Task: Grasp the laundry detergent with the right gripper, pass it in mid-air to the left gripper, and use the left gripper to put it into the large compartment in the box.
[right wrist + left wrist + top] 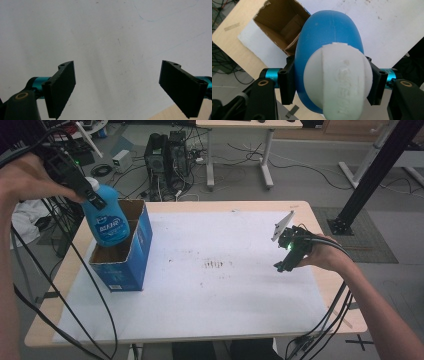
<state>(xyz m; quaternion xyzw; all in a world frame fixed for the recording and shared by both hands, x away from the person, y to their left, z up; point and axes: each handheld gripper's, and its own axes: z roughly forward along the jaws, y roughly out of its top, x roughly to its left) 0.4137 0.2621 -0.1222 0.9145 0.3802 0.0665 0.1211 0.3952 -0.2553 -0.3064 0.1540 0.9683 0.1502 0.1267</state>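
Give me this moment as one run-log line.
left gripper: shut on blue bottle, held over open box | right gripper: open, empty, above white sheet

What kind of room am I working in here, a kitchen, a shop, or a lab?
Most likely a lab or workshop. Past the table stand computer towers on the floor amid loose cables, and a black metal frame post stands at the right. The left gripper holds a blue bottle over an open box.
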